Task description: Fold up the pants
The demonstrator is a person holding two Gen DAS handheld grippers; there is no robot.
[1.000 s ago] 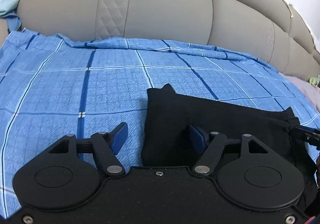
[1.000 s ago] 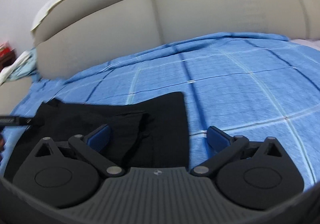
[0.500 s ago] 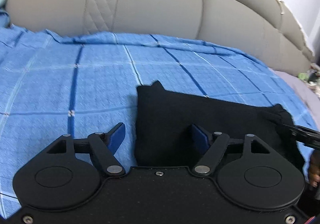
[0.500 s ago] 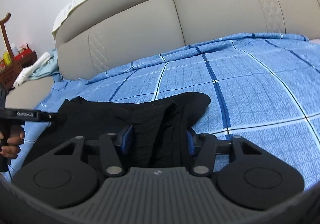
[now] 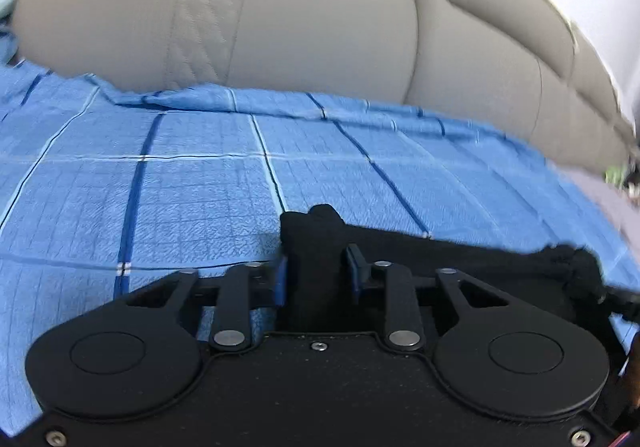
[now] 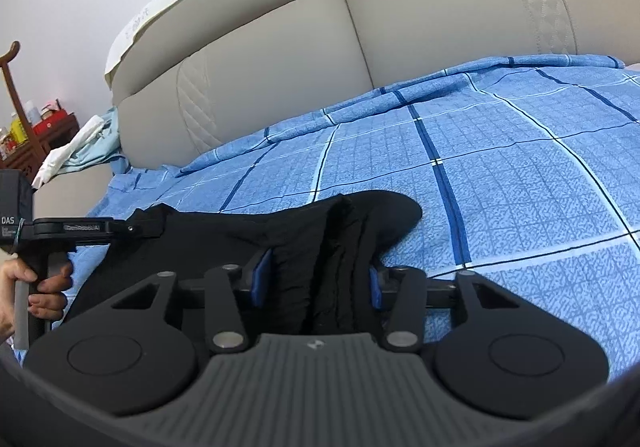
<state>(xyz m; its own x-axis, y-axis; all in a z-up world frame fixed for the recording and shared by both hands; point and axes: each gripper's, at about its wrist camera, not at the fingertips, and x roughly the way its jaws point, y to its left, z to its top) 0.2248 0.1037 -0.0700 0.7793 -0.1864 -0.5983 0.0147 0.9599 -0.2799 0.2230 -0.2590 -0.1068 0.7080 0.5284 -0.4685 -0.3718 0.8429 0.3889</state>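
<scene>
The black pants (image 6: 224, 243) lie folded on the blue plaid bed sheet (image 6: 500, 175). My right gripper (image 6: 316, 279) is shut on a bunched fold at the pants' right end. My left gripper (image 5: 316, 275) is shut on the pants (image 5: 460, 259) at their left corner, with cloth bulging up between its fingers. In the right wrist view the left gripper (image 6: 136, 227) shows side-on at the pants' far left corner, held by a hand (image 6: 44, 283). In the left wrist view the right gripper's tip (image 5: 620, 299) shows at the pants' right end.
A beige padded headboard (image 6: 400, 27) runs along the back of the bed. A wooden stand with small items (image 6: 28, 131) and pale cloths (image 6: 76, 155) sit at the far left. The sheet (image 5: 160, 187) stretches flat to the left and behind the pants.
My left gripper has shut on the pants' left corner; it was open before. My right gripper shut on the right end half a second ago and stays shut. The pants now bunch up.
</scene>
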